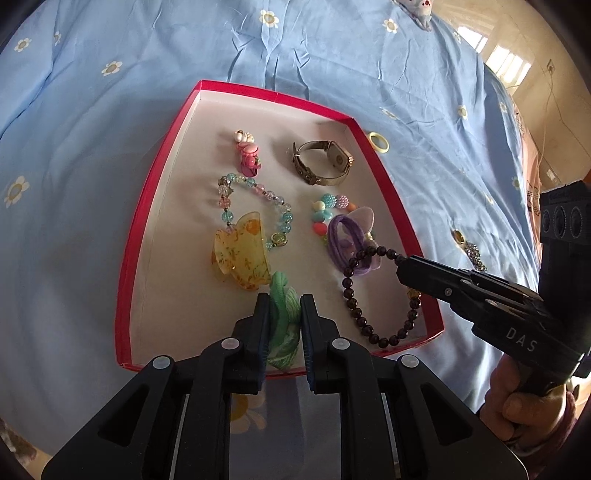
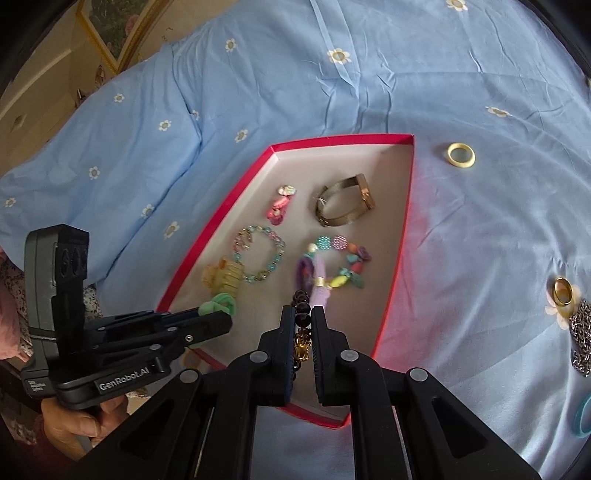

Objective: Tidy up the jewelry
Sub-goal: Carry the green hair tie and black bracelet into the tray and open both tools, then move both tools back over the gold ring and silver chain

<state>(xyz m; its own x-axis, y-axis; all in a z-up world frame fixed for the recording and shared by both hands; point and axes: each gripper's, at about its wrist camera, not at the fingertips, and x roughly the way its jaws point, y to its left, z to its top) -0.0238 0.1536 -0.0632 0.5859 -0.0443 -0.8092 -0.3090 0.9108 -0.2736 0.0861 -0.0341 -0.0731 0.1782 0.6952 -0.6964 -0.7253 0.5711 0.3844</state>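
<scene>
A red-rimmed box [image 1: 139, 236] [image 2: 400, 236] with a white floor lies on the blue bedspread. My left gripper [image 1: 283, 304] is shut on a green hair tie [image 1: 282, 314] over the box's near edge; it also shows in the right wrist view [image 2: 218, 306]. My right gripper [image 2: 303, 319] [image 1: 402, 264] is shut on a dark bead bracelet [image 1: 354, 302] [image 2: 302, 317], which hangs into the box's near right part. Inside lie a watch [image 1: 325, 162], a pink clip [image 1: 249, 157], a pastel bead bracelet [image 1: 255, 206], a yellow claw clip [image 1: 242, 256], a colourful bracelet [image 1: 325, 212] and a purple hair tie [image 1: 349, 240].
On the bedspread right of the box lie a pale yellow ring [image 2: 461, 155] [image 1: 379, 142], a gold ring [image 2: 563, 291], a silver chain [image 2: 581, 339] and a blue band [image 2: 581, 417] at the frame edge. A framed picture [image 2: 110, 29] stands beyond the bed.
</scene>
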